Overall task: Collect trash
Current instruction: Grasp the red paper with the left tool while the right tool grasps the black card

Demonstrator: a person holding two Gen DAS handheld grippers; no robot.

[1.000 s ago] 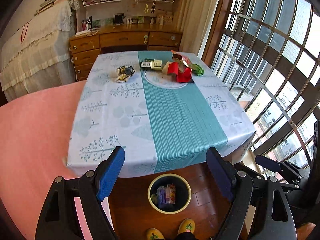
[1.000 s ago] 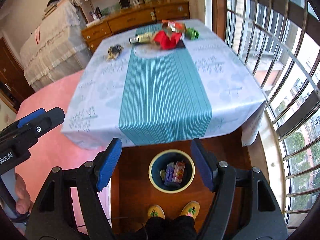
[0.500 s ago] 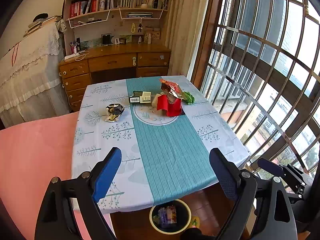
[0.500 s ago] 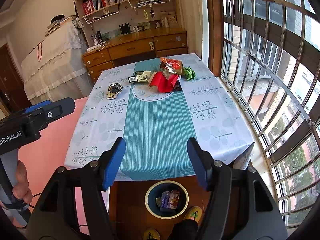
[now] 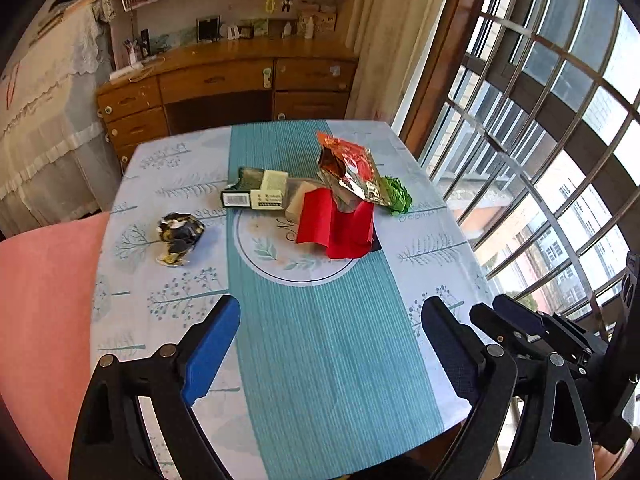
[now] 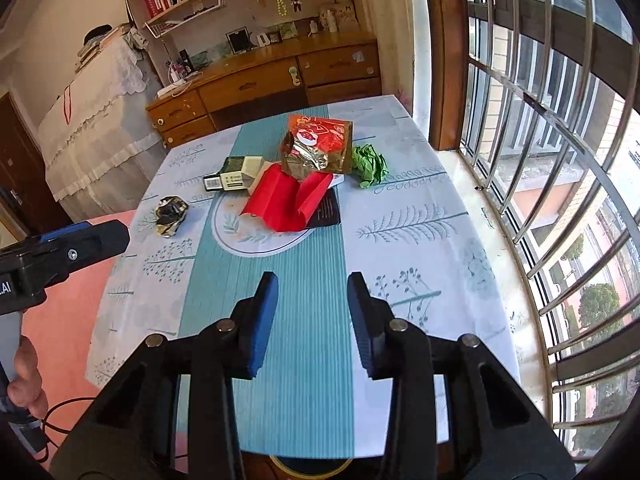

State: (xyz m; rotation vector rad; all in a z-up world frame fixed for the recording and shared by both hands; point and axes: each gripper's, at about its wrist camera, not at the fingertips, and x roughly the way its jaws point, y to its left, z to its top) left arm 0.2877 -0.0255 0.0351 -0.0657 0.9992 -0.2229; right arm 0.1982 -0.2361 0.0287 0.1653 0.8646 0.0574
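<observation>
Trash lies at the far half of the table (image 5: 320, 360): a red paper (image 5: 336, 224) (image 6: 286, 200), a foil snack bag (image 5: 352, 172) (image 6: 320, 146), a green crumpled paper (image 5: 396, 198) (image 6: 370, 164), a dark-and-white carton (image 5: 256, 192) (image 6: 232, 174) and a crumpled dark wrapper (image 5: 178, 236) (image 6: 171, 214). My left gripper (image 5: 332, 312) hangs over the near table, open wide, with nothing between its fingers. The right gripper (image 6: 313, 282) is beside it, its jaws closing on empty air with a gap left between them. Neither touches any trash.
A bin's rim (image 6: 308, 466) peeks out under the table's near edge. A pink cover (image 5: 44, 300) lies left of the table. A wooden desk (image 5: 224, 76) stands behind it, barred windows (image 5: 560, 120) on the right. A hand (image 6: 24, 376) holds the left gripper's handle.
Both grippers have moved forward from above the bin to over the table, nearer the trash. The bin has slid almost out of view. The right jaws have narrowed; the left opened slightly.
</observation>
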